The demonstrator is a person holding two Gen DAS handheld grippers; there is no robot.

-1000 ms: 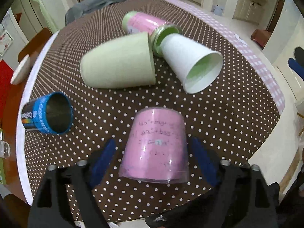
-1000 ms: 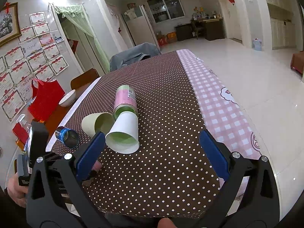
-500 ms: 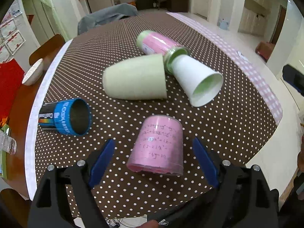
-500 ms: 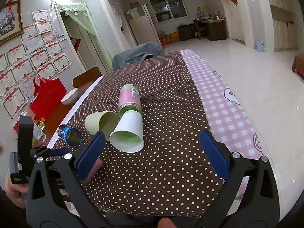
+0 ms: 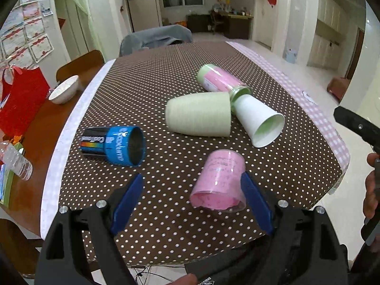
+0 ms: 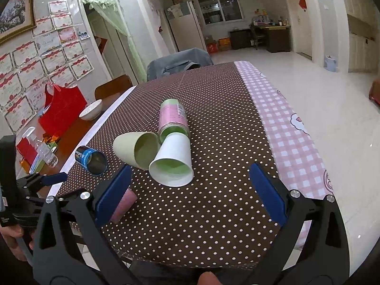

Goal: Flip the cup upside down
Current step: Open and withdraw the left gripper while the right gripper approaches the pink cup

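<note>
Left wrist view: pink cup (image 5: 219, 180) upside down on table (image 5: 180, 71), left gripper (image 5: 193, 198) spread wide, empty. Right gripper (image 6: 190, 192) wide, empty.

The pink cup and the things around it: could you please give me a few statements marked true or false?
1. The pink cup stands mouth down on the table. True.
2. The left gripper is shut on the pink cup. False: its jaws are open, and the cup is free.
3. The white cup stands upright. False: it lies on its side.
4. The blue can lies on its side. True.
5. The right gripper holds nothing. True.
</note>
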